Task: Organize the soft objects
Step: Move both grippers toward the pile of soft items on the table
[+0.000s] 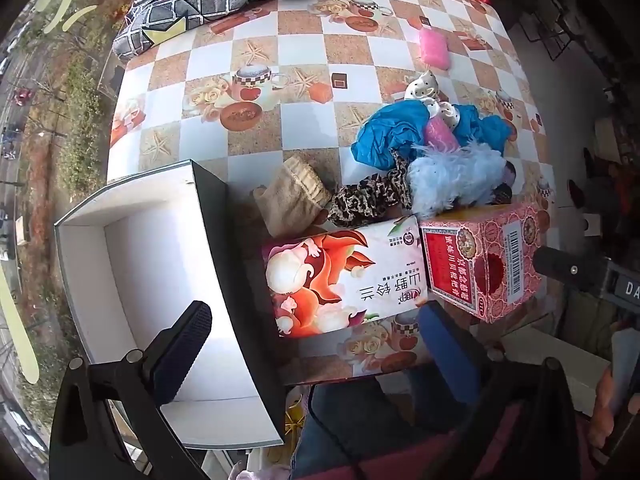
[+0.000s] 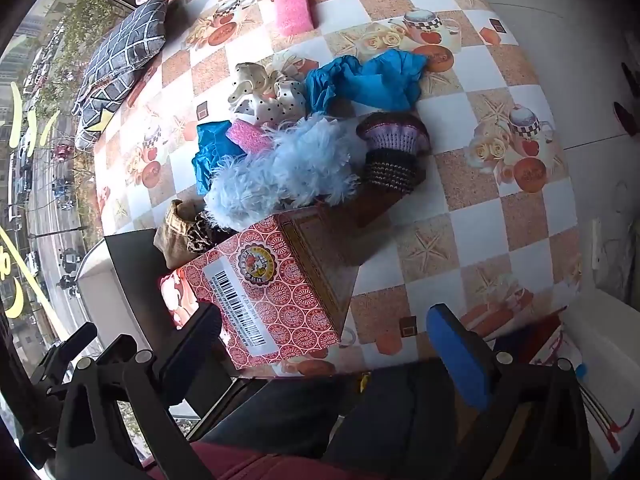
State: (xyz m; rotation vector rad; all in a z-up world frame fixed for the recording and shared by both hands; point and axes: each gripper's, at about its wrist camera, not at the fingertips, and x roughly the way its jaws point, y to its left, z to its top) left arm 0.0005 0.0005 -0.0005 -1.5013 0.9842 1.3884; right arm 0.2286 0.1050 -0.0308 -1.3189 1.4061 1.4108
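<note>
The left gripper (image 1: 316,344) has its two fingers spread wide with nothing between them: the dark finger (image 1: 182,354) hangs over the white inside of the open box (image 1: 80,264), and the blue-padded one (image 1: 448,344) sits over the near table edge, just below the floral carton (image 1: 344,280). The right gripper (image 2: 336,356) is likewise spread wide and holds nothing; its dark finger (image 2: 192,344) overlaps the near corner of the red patterned carton (image 2: 276,288), while its blue finger (image 2: 460,356) hovers over the checkered tablecloth (image 2: 500,216) at the table's near edge. Both tools point forward and down over the table from the near side. Beyond the cartons lies the heap of soft things: a fluffy pale-blue piece (image 2: 276,172), blue cloth (image 2: 372,76), a polka-dot white scrunchie (image 2: 268,100), a purple knitted item (image 2: 394,152), a leopard-print scrunchie (image 1: 372,198) and a beige pouch (image 1: 292,200). A pink sponge (image 2: 294,12) lies apart, farther back, and a grid-patterned cushion (image 2: 120,60) rests at the far left edge.
</note>
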